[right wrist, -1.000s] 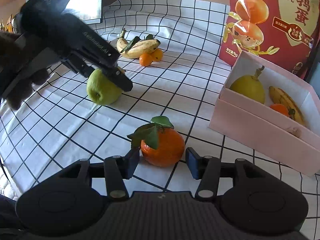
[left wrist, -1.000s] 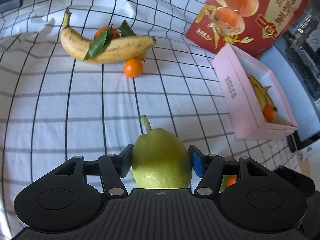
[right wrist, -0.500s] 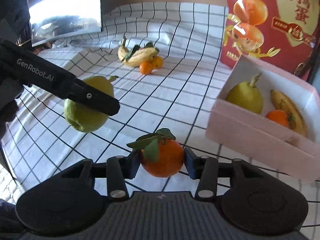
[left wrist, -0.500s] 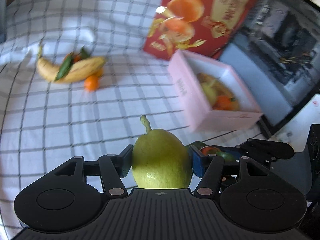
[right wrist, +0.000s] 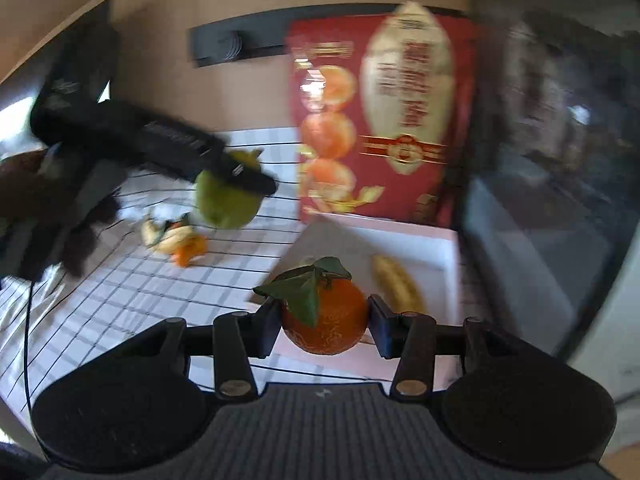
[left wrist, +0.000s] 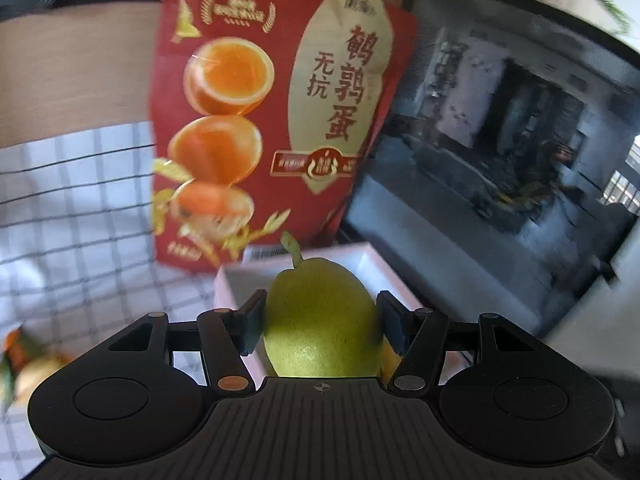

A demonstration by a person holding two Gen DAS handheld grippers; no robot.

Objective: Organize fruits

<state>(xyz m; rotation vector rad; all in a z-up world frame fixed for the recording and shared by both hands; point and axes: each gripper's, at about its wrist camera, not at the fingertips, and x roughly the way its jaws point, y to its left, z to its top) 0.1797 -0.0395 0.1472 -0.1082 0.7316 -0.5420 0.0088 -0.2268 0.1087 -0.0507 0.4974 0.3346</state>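
My left gripper (left wrist: 320, 322) is shut on a green pear (left wrist: 322, 320) and holds it in the air in front of the pink box (left wrist: 228, 280). In the right wrist view the same gripper (right wrist: 240, 178) shows with the pear (right wrist: 226, 204) above the checked cloth. My right gripper (right wrist: 323, 322) is shut on a leafy orange mandarin (right wrist: 326, 322) and holds it over the near edge of the pink box (right wrist: 448, 264), where a banana (right wrist: 398, 284) lies. A banana and small oranges (right wrist: 176, 240) lie on the cloth at the left.
A red snack bag (left wrist: 272, 120) stands behind the box. A dark screen (left wrist: 500, 160) stands to the right of it. The white checked cloth (left wrist: 68, 208) covers the table on the left. The frames are blurred by motion.
Both grippers have lifted their fruit off the cloth and swung right toward the pink box. The right gripper closed on the mandarin during the last second.
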